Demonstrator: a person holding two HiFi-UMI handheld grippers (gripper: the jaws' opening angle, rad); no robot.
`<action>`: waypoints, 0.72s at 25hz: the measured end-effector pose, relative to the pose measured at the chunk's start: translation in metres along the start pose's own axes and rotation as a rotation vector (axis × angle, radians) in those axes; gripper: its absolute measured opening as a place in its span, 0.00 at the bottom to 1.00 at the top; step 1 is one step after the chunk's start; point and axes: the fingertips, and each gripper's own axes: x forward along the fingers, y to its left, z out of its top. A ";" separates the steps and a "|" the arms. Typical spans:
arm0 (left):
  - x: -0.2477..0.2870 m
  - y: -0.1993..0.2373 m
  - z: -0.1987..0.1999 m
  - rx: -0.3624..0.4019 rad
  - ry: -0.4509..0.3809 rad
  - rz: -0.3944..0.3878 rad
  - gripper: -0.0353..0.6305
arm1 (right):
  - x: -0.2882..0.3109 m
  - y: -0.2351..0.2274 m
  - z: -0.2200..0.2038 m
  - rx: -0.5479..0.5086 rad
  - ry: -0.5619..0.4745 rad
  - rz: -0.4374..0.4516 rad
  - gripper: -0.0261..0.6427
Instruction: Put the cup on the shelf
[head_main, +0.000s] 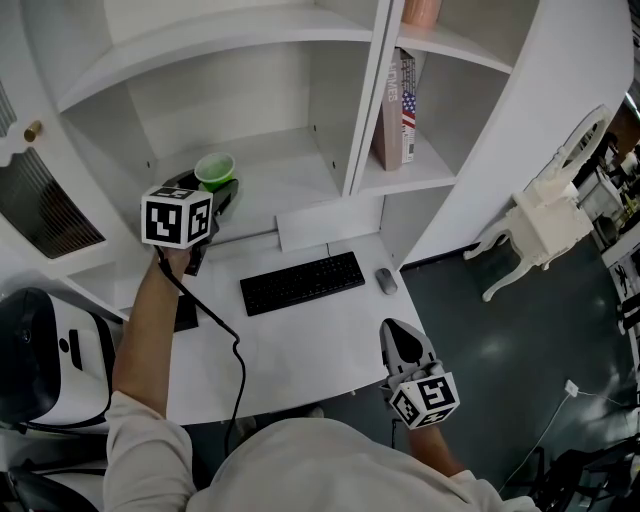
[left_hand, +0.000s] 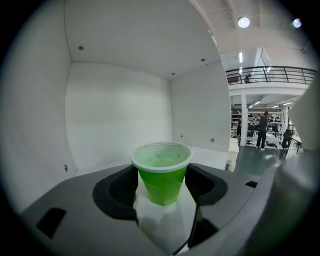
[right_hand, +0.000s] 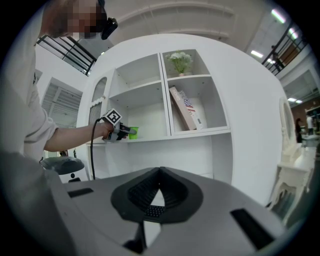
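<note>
At the far left a door with a knob (head_main: 33, 130) flanks the shelf unit, and a white device (head_main: 80, 355) sits low by the left end of the desk (head_main: 300, 345). The left hand-held gripper (head_main: 218, 186) reaches past the desk's far edge into the lower left compartment of the shelf (head_main: 290, 170), and its cable (head_main: 215, 330) trails back across the desk top. Its jaws stand wide on either side of the cup (head_main: 214, 170), and the rim meets both pads, so it pinches the cup. The green cup is upright near the front left of that compartment. Bare board lies to its right and behind it, and the upper board is well above. I cannot tell whether its base rests on the board. A divider (head_main: 365, 100) closes the compartment on the right, and beyond it a book (head_main: 398, 110) leans in the next compartment. Below, a white sheet (head_main: 325, 222) lies just beyond a keyboard (head_main: 302, 283), with a mouse (head_main: 386, 281) just to the keyboard's right. Open desk top runs from there to the near edge. The right hand-held gripper (head_main: 398, 332) hangs at the near right edge, well apart from the shelf, with its jaws pressed together at the tips on nothing. Farther right a white chair (head_main: 545, 225) stands on the dark floor, apart from the desk.
</note>
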 end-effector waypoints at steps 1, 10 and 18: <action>0.000 0.000 0.000 0.002 -0.001 0.001 0.50 | 0.000 0.000 0.000 0.000 -0.001 0.000 0.04; 0.000 0.000 0.001 -0.001 -0.004 0.001 0.51 | 0.002 0.001 0.001 0.000 -0.003 0.006 0.05; -0.002 0.001 0.003 -0.012 -0.019 0.001 0.57 | 0.003 0.001 0.000 0.004 -0.004 0.007 0.05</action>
